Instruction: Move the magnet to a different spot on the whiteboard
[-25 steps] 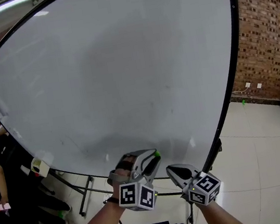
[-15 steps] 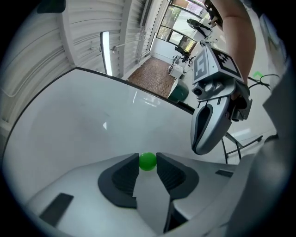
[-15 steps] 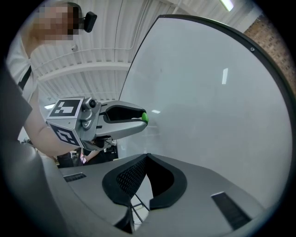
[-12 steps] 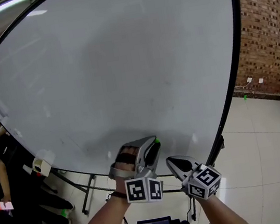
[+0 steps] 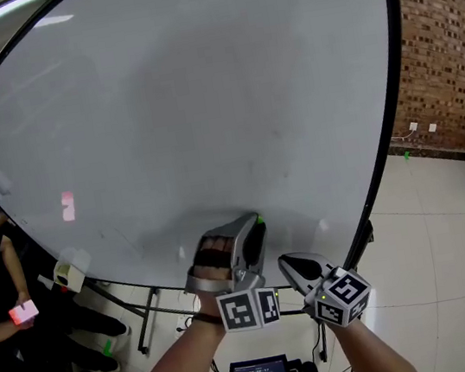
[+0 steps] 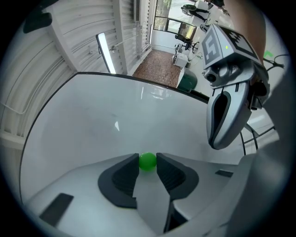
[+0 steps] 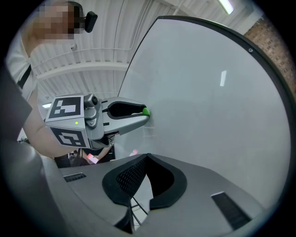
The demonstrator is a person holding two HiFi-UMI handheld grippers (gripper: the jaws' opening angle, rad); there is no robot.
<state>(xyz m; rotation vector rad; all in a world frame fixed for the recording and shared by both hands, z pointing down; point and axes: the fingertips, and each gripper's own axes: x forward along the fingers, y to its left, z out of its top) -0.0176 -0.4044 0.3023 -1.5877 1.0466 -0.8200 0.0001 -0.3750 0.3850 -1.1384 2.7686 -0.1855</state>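
The left tool point(image 5: 253, 228) grips the small round green magnet point(image 6: 147, 161) at its jaw tips, near the lower edge of the large white whiteboard point(image 5: 201, 98). I cannot tell whether the magnet touches the surface. Bare board spreads above and to both sides. The right tool point(image 7: 147, 156), jaws together and empty, hangs just beside, off the board.

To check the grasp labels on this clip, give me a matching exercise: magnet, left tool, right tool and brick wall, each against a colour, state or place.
1 magnet
2 left tool
3 right tool
4 brick wall

A shut, empty
B green
C right of the whiteboard in the head view
D closed on the magnet

Pairs: 1-B, 2-D, 3-A, 4-C
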